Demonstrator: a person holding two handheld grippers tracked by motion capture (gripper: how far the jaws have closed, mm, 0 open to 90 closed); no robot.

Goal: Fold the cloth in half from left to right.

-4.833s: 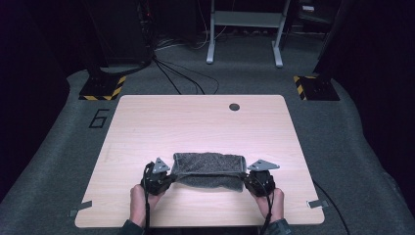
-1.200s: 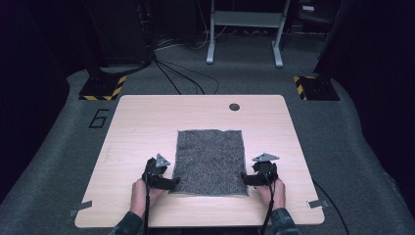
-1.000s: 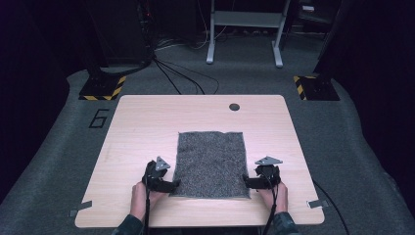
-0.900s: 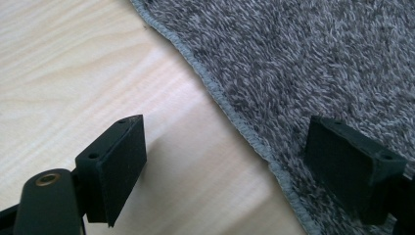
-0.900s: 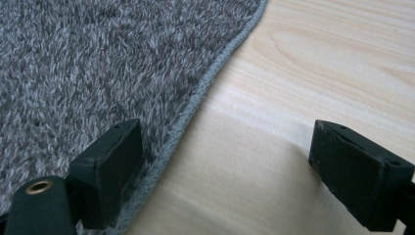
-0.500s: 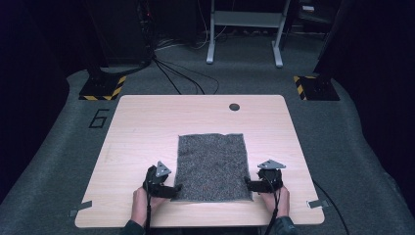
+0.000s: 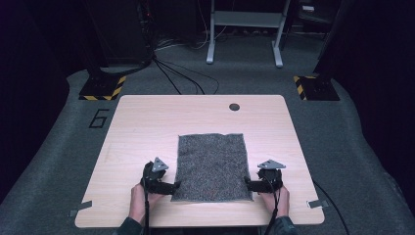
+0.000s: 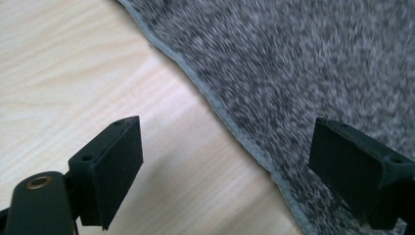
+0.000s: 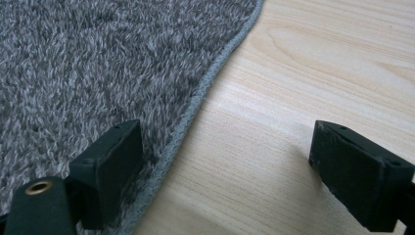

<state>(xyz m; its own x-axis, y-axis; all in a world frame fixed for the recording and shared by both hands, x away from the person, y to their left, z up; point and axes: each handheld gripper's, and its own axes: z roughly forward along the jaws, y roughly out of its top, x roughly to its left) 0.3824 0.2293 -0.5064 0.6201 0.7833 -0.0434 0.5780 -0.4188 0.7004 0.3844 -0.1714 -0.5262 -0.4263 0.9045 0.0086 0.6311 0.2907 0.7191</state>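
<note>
Cloth comes first: one grey fuzzy towel (image 7: 211, 166) lies spread flat in a single layer, low and centre in the high view, its near hem close to the table's front edge. Its stitched border runs diagonally through the left gripper view (image 8: 313, 68) and down the middle of the right gripper view (image 9: 98, 63).

Two grippers flank it, one at each near corner. Seen from above, the left gripper (image 7: 172, 186) sits at the lower left corner of the towel, the right gripper (image 7: 248, 183) at the lower right corner. Each is carried by one hand, two hands in all: the left hand (image 7: 139, 201) and the right hand (image 7: 276, 198) enter from the bottom edge of that frame. Both sets of jaws stand wide apart and clamp nothing; in each gripper view one jaw hovers over the pile and the other over bare wood, the hem passing loose between them.

One table (image 7: 147, 122) of pale wood grain bears everything; a single dark round grommet (image 7: 234, 106) sits near its far edge, upper centre. Beneath is grey carpet with a painted number 6 (image 7: 99, 118) at the left. Two yellow-and-black striped bases (image 7: 103, 88) stand at upper left and upper right, black cables (image 7: 176, 78) trail between, and one white metal frame (image 7: 244, 34) stands at the top against a dark room
</note>
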